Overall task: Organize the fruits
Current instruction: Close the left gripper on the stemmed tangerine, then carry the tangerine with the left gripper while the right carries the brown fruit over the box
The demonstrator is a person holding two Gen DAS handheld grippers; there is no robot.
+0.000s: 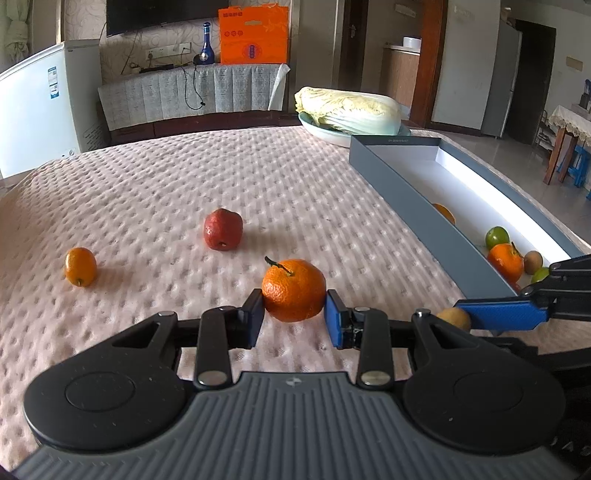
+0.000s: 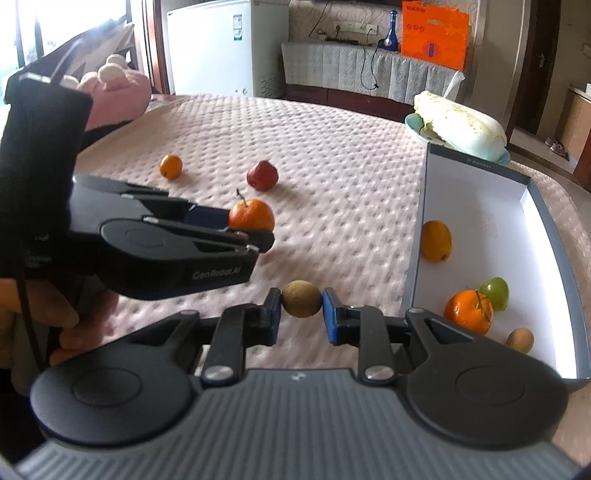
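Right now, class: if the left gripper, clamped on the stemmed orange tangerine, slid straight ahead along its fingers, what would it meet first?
Probably the dark red apple, slightly left of the left gripper's line beyond the stemmed tangerine; depth is uncertain, so it may pass over bare pink quilted cover.

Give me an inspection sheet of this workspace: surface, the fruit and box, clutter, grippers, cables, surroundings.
Surface: pink quilted cover, no spills seen.
Job's things: box holds an orange fruit, a stemmed tangerine, a green fruit and a brown fruit; a fifth shows in the left view. Loose on the cover: red fruit, small orange.
Clutter: cabbage on a plate behind the box.
Grippers: left gripper shut on tangerine; right gripper shut on brown fruit.
Cables: cord hanging over the back cabinet.
Surroundings: fridge, blue bottle, orange bag, plush toy.
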